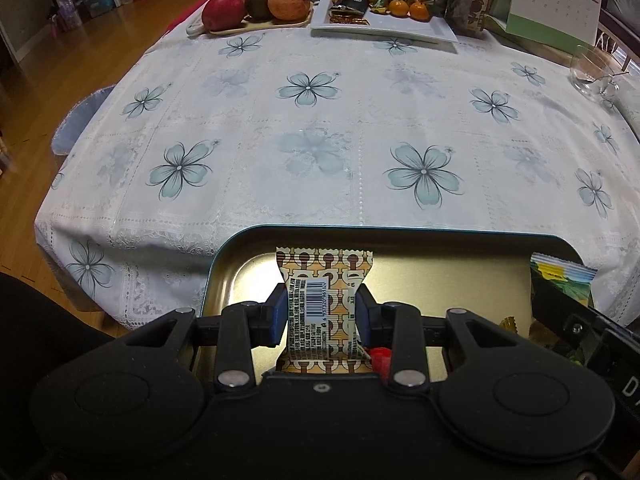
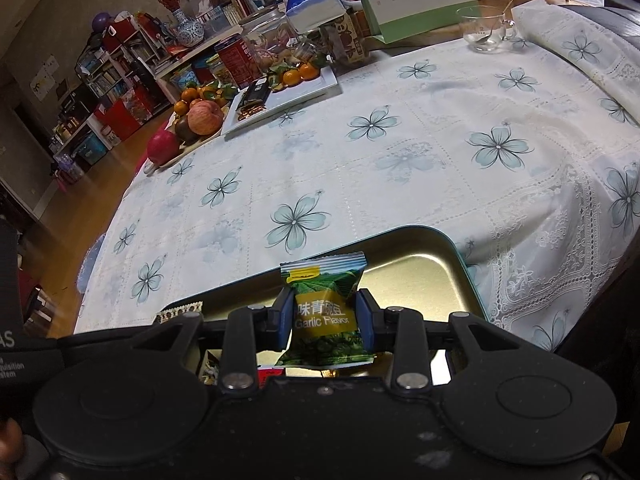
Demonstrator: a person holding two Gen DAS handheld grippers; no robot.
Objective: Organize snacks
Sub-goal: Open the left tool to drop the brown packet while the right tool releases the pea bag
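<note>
- Our left gripper (image 1: 320, 314) pinches a patterned snack packet (image 1: 320, 300) over the tin tray (image 1: 400, 232) at the tabletop's (image 1: 320, 120) near edge.
- Our right gripper (image 2: 326, 320) clamps a green garlic-flavor packet (image 2: 324, 312) above the same tray.
- Fruit board (image 1: 256, 26) and white plate (image 1: 400, 28) sit along the far edge, well apart.

Glossy gold metal tin (image 1: 240, 276), crinkly foil-like snack packet (image 1: 320, 304), seemingly lace-edged cloth tablecloth (image 1: 320, 128).

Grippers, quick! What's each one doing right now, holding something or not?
Left gripper: closed on the tan patterned snack packet, over the metal tin.
Right gripper: closed on the green garlic-flavor pea packet.
</note>
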